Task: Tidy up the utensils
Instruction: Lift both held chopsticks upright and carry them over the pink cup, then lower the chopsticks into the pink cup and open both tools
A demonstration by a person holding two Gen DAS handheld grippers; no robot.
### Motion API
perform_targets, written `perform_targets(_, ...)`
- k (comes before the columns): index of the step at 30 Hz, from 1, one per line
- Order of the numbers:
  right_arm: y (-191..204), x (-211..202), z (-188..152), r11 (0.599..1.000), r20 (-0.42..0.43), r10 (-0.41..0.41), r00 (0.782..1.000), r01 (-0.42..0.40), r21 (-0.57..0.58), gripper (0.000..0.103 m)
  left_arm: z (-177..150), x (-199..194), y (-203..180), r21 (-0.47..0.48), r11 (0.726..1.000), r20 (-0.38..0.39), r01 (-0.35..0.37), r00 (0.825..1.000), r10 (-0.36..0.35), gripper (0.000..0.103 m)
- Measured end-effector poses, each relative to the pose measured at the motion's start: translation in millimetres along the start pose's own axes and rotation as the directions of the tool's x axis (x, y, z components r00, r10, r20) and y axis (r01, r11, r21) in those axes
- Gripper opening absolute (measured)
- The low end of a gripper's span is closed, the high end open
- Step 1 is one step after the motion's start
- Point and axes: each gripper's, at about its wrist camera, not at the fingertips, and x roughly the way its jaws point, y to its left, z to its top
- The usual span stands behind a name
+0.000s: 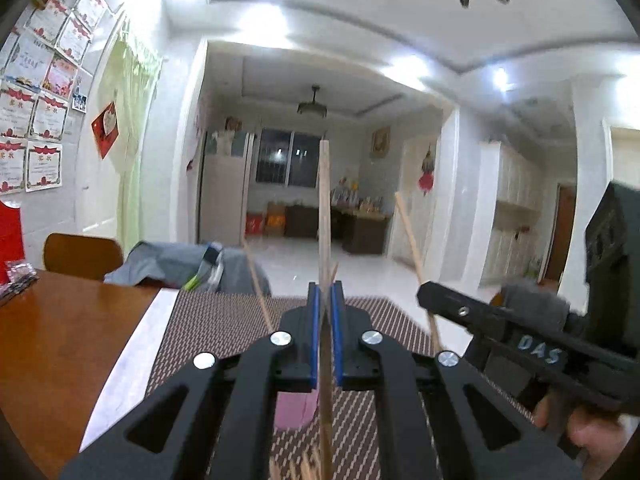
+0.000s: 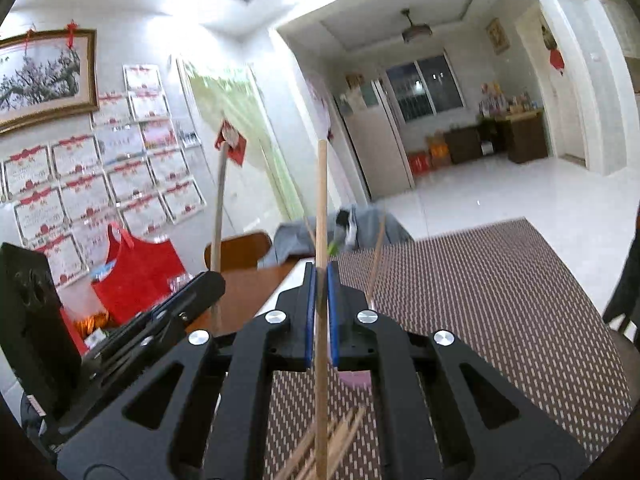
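since both tools are clamped on a chopstick each, this looks like the carry part of the job: picked up, not yet put anywhere.

nearest the lens in the left view, the left tool [image 1: 325,304] has its blue pads [image 1: 315,332] squeezed onto a chopstick [image 1: 325,208] that stands nearly upright, well above the jaws. same story on the other side: the right tool [image 2: 321,284] is pinched shut on its own chopstick [image 2: 321,200], also roughly vertical. each tool shows up in the other's camera too, off to the side with its stick poking up.

below the tools there's a loose bunch of chopsticks [image 2: 336,436] on the woven placemat [image 2: 480,300], plus something pink [image 1: 294,408] under the linkage that i can't identify, maybe a holder or a cup. the placemat sits on the wooden counter [image 1: 60,340]. a couple more sticks seem to lean up from the pile, but they're blurry.

further back there's a chair [image 1: 82,254] with grey clothing [image 1: 172,264] draped near it, then a wall of certificates [image 1: 36,92], and the open room beyond.

next move, as i read it: bring the two sticks together as a pair and lower them to wherever they belong. tips need to line up and the tilt has to match, otherwise one slides out when the pads let go. i can't see the destination clearly from here.
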Motion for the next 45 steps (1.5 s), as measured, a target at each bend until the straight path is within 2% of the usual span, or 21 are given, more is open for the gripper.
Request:
perform_targets(5,1,29,13,1.000,0.086,0.006,0.996,-0.006,-0.008,0.006,13,21,17,-0.036,0.999,0.104,0.025,0.994,-0.022,0.006)
perform_targets(10,-2,61,18,1.000,0.126,0.015,0.992,-0.017,0.014,0.006,12,46,32,-0.077,0.996,0.153,0.040,0.988,-0.028,0.006)
perform_targets(15,-3,81,16,1.000,0.178,0.005,0.984,-0.006,0.005,0.006,8,73,44,-0.119,0.993,0.200,0.021,0.980,0.003,0.006)
perform_targets(23,-11,112,11,1.000,0.244,-0.019,0.970,0.022,-0.009,0.006,1,109,56,-0.119,0.992,0.235,-0.048,0.969,0.075,0.006)
perform_targets(34,-27,134,-7,1.000,0.239,-0.025,0.971,0.026,0.002,0.006,-21,142,68,-0.119,0.988,0.177,-0.100,0.977,0.120,0.006)
perform_targets(45,-24,122,-18,0.999,0.198,-0.028,0.980,0.034,-0.026,0.006,-41,132,69,-0.101,0.983,0.075,-0.151,0.984,0.159,0.006)
